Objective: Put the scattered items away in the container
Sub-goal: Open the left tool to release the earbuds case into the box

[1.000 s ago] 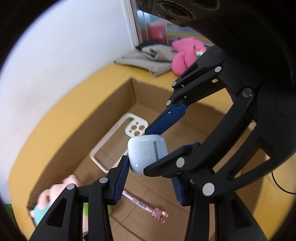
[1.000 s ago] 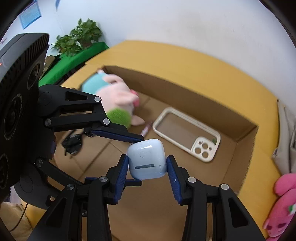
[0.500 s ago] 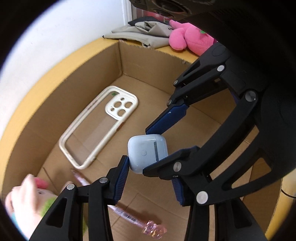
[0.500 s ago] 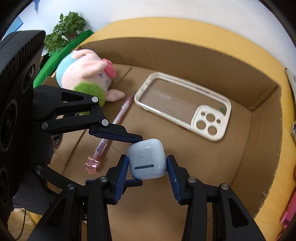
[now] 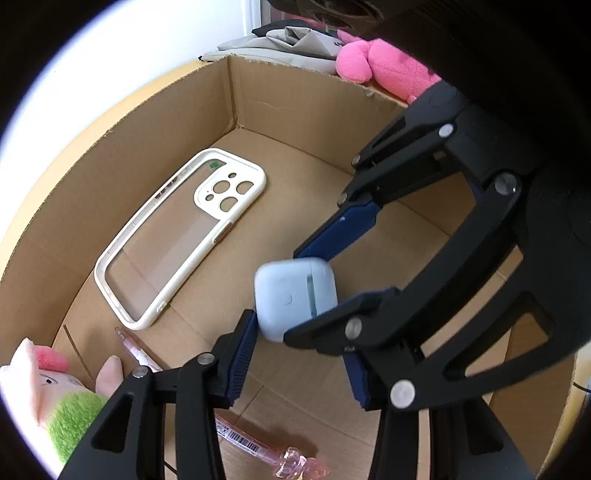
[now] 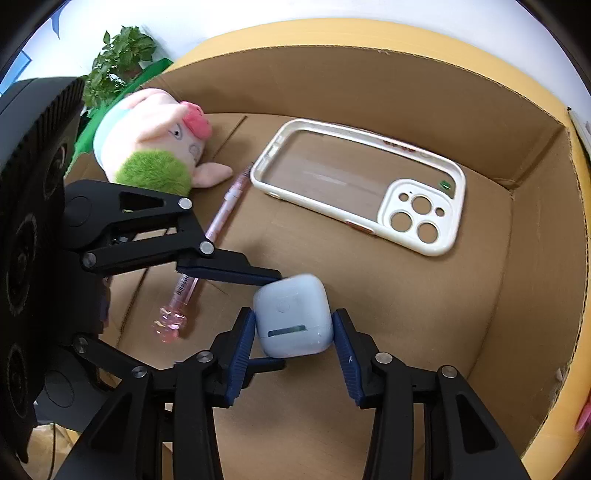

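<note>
A pale blue earbud case [image 5: 291,295] [image 6: 291,317] hangs low inside the cardboard box [image 5: 295,103] [image 6: 369,81], just above its floor. My right gripper [image 6: 293,321] [image 5: 293,295] is shut on its two sides. My left gripper [image 5: 299,339] [image 6: 280,319] grips it crosswise; its jaws are opening, with the case between them and the pads still touching it. The case looks blurred. On the box floor lie a white phone case [image 5: 166,251] [image 6: 351,177], a pink pen [image 5: 258,446] [image 6: 218,225] and a plush pig [image 5: 48,387] [image 6: 147,140].
The box stands on a yellow tabletop [image 6: 369,31] by a white wall. Beyond the box lie a pink plush toy [image 5: 380,70] and grey cloth [image 5: 288,44]. A green plant [image 6: 118,55] stands behind the box's far left corner.
Both grippers have sunk together with the earbud case from above the box rim down into the box. The floor items now look much nearer, and the case has gone blurry.
</note>
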